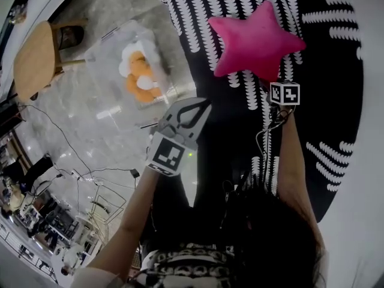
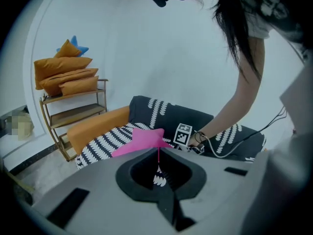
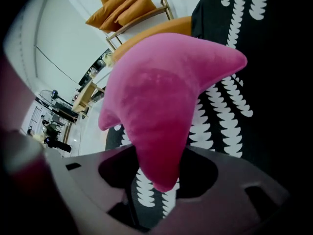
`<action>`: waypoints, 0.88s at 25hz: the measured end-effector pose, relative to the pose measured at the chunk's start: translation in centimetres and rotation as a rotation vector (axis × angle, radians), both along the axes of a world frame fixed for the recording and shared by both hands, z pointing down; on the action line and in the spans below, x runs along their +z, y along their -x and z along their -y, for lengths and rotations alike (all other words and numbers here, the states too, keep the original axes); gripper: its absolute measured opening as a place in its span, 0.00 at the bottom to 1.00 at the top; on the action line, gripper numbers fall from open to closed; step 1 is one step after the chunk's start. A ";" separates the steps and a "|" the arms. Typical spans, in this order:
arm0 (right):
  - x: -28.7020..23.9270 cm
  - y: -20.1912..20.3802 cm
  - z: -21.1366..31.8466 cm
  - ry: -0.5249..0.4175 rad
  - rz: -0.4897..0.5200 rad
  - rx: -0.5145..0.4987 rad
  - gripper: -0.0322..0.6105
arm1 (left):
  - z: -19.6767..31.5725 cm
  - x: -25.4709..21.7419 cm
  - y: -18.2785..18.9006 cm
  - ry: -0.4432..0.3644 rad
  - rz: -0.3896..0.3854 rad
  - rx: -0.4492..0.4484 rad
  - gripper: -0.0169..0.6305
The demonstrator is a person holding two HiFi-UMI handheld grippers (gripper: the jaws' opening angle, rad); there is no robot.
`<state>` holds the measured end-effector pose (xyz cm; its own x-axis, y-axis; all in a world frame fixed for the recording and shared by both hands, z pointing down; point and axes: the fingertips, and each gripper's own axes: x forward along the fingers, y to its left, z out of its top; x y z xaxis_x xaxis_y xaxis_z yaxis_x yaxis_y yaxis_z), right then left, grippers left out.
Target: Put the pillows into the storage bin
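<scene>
- The sofa (image 1: 231, 116), black with white leaf-like print, is the landmark here.
- The pink star pillow (image 1: 255, 38) is above the sofa's seat, off the cushion, well to the right of the bin.
- The right gripper (image 3: 164, 180) is over the sofa too. Its jaws pinch one point of the star, which hangs down between them in the right gripper view.
- The left gripper (image 1: 203, 107) is at the sofa's left edge, on the side facing the bin. Its jaws are pressed together with nothing between them.
- The clear storage bin (image 1: 105, 53) stands on the pale floor just left of the sofa.
- An orange and white pillow (image 1: 139, 74) already lies inside the bin.
</scene>
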<state>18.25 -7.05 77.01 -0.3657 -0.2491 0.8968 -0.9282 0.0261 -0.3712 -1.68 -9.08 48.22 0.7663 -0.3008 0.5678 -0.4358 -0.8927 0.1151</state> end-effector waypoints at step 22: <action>-23.8 31.5 0.9 -0.149 0.605 0.149 0.24 | -5.9 -6.1 28.6 -0.053 -0.023 -0.384 0.04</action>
<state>-13.24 -7.91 53.25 -0.7482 -0.4424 0.4944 -0.5532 0.0045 -0.8331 -30.26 -3.20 42.10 0.6041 -0.5968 0.5281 -0.7375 -0.6697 0.0867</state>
